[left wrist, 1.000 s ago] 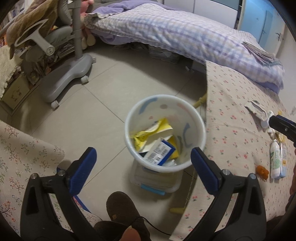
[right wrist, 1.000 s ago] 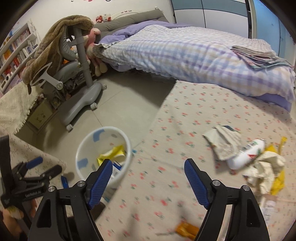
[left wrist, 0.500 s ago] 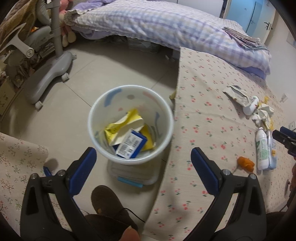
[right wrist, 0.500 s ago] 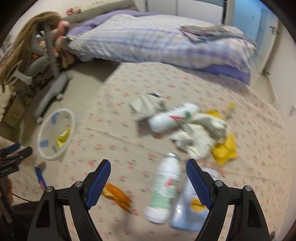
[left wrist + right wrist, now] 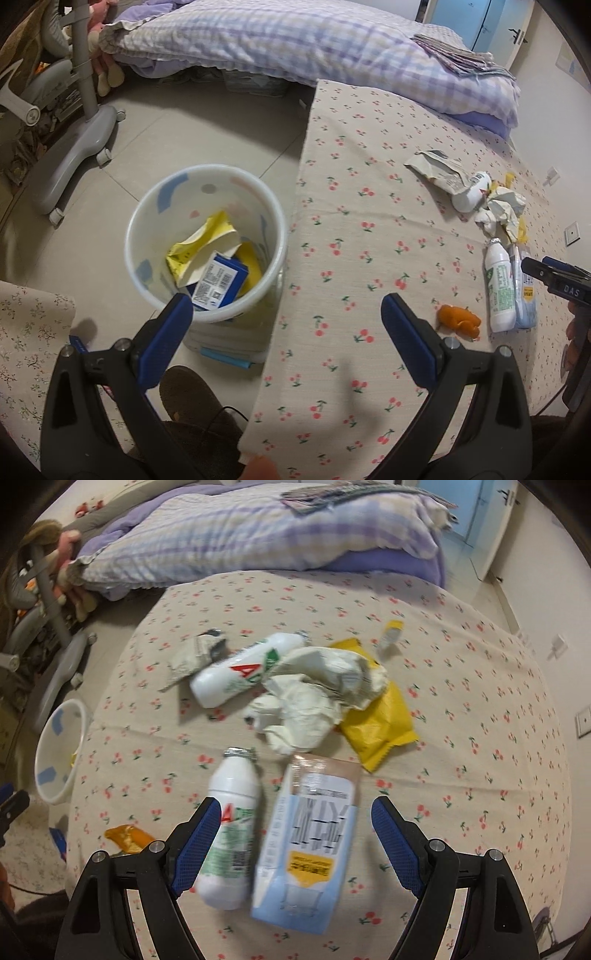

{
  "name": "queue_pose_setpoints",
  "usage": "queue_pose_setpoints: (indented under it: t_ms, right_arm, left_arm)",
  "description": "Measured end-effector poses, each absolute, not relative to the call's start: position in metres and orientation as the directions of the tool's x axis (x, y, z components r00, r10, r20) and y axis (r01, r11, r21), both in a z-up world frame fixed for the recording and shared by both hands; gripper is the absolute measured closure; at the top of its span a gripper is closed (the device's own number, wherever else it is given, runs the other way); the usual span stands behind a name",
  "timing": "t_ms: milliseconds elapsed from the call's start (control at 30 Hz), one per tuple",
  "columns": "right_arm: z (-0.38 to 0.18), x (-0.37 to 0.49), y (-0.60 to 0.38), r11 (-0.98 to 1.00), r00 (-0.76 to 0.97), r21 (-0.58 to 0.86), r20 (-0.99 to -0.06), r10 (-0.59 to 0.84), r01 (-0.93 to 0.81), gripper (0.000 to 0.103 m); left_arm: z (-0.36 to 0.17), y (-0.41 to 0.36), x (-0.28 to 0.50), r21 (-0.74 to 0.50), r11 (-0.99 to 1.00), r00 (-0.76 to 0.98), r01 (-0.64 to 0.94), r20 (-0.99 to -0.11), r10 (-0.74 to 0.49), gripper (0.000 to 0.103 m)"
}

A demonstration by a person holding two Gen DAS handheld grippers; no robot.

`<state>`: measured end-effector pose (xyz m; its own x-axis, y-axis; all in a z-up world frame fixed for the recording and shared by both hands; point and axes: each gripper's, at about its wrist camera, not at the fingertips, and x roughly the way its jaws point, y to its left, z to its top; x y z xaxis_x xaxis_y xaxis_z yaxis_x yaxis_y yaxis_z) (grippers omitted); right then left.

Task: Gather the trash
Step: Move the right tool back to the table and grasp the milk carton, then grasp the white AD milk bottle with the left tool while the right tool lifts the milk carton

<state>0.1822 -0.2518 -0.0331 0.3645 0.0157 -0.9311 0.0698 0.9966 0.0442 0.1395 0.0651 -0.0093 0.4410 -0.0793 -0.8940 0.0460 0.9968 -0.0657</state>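
Right gripper: While I am steering the right gripper [image 5: 291,834] over the litter, its blue-padded jaws are standing wide with nothing clamped; a white bottle [image 5: 231,834] and a pale blue carton [image 5: 310,853] are lying side by side on the cloth below them.
Left gripper: I am holding the left gripper [image 5: 286,328] spread wide and empty, straddling the near rim of the bin [image 5: 147,206] and the table's edge.
Done so far: I am seeing a yellow wrapper [image 5: 199,251] and a blue box [image 5: 218,284] already lying inside the bin, which is standing on the floor just beside the table.
Left to do: I am judging most of the job open, since a second bottle [image 5: 240,672], crumpled paper [image 5: 310,698], a yellow pouch [image 5: 380,723], a grey torn wrapper [image 5: 192,653] and an orange scrap [image 5: 129,838] are all lying on the tablecloth [image 5: 480,709].
Materials: I am reading both bottles as smooth rigid plastic cylinders with foil at the neck, the carton as a flattened coated-card slab, the paper as soft and creased, the pouch as slick film.
Surface: The tablecloth is looking like matte woven fabric with a cherry print.
Bin: It is showing as a round, thin-walled translucent plastic tub with pastel patches.
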Motion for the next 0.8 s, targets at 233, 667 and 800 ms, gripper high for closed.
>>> queue_pose_setpoints:
  t_ms: [233,667,800]
  right_arm:
    - [-0.049,0.182,-0.264,0.994,0.312,0.035,-0.95,0.001,0.104,0.018]
    - [-0.064,0.177,-0.274,0.984,0.264,0.13,-0.96,0.094,0.124,0.031]
    - [-0.066,0.172,-0.269,0.982,0.246,0.165,-0.959,0.14,0.087,0.045]
  left_arm:
    - [-0.01,0.045,0.139,-0.09,0.993,0.428,0.075,-0.896,-0.113,0.002]
    - [-0.01,-0.003,0.136,-0.133,0.979,0.398,0.151,-0.899,-0.184,0.002]
    - [-0.012,-0.022,0.137,-0.154,0.974,0.387,0.168,-0.898,-0.209,0.002]
